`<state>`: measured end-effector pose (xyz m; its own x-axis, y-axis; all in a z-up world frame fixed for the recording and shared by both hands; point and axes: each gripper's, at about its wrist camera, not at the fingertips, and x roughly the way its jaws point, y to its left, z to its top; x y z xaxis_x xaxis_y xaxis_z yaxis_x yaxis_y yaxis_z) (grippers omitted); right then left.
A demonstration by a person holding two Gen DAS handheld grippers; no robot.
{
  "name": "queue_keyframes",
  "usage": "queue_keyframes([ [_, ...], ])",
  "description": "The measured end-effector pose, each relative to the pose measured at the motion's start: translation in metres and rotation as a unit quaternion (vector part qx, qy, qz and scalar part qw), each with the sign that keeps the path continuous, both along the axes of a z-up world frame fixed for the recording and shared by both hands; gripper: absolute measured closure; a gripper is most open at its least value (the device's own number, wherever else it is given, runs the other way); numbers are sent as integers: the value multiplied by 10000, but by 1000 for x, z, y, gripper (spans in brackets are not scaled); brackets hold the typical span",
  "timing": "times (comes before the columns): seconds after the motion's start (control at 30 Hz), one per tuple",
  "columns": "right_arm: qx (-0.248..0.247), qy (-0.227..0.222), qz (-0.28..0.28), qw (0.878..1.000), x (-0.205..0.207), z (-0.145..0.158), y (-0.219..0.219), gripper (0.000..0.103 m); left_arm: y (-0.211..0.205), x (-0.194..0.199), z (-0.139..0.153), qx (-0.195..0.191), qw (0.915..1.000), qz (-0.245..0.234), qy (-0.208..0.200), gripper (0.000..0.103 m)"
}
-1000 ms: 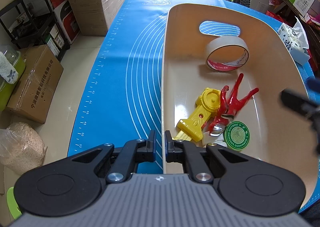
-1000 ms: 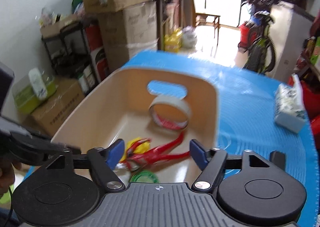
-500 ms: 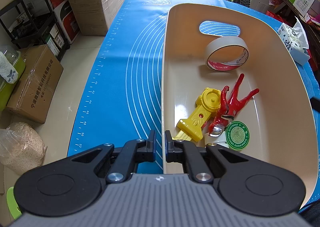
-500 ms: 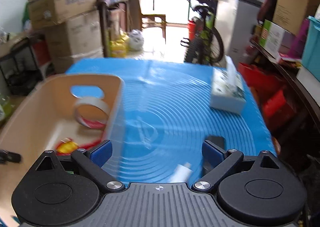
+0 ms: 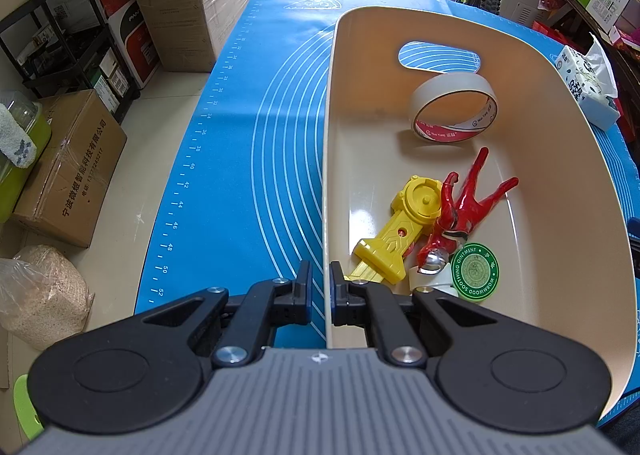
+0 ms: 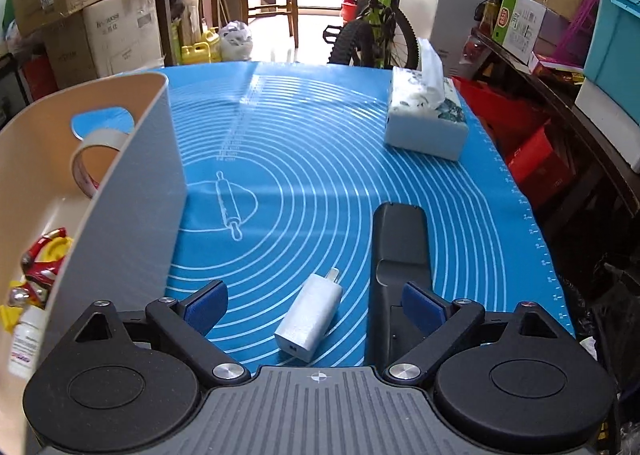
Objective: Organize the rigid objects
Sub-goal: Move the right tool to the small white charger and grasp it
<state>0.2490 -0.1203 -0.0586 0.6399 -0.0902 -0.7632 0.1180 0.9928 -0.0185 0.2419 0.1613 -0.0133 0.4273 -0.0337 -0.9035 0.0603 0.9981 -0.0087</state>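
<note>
White plastic charger block (image 6: 310, 315) lies on the blue mat; right gripper (image 6: 316, 305), jaws wide and empty, has swung over from the beige bin (image 5: 326, 183), whose rim the left gripper (image 5: 319, 287) stays clamped on.

Blue mat (image 6: 304, 159): bin (image 6: 136, 191), charger (image 6: 310, 315), remote (image 6: 400, 239)

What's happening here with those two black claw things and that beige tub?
A person is tidying small items into the tub. The left gripper pinches the tub's near rim. Tape, a yellow toy, a red figure and a green tin lie inside. The right gripper hangs open over a white charger, beside a black remote on the blue mat.
</note>
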Motion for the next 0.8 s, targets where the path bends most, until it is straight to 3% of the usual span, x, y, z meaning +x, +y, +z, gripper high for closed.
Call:
queue_keyframes([
  [0.23, -89, 191, 143, 9997, 9, -20, 12, 23, 0, 0, 0, 0, 10000, 0, -1, 93],
  [0.5, 116, 218, -65, 9997, 17, -31, 9, 35, 0, 0, 0, 5, 10000, -3, 0, 92],
  [0.53, 146, 202, -67, 9997, 18, -31, 9, 38, 0, 0, 0, 7, 10000, -3, 0, 92],
  [0.67, 172, 98, -188, 9996, 16, -30, 7, 69, 0, 0, 0, 8, 10000, -3, 0, 92],
  [0.8, 193, 68, -215, 9996, 14, -30, 4, 71, 0, 0, 0, 10, 10000, -5, 0, 92],
])
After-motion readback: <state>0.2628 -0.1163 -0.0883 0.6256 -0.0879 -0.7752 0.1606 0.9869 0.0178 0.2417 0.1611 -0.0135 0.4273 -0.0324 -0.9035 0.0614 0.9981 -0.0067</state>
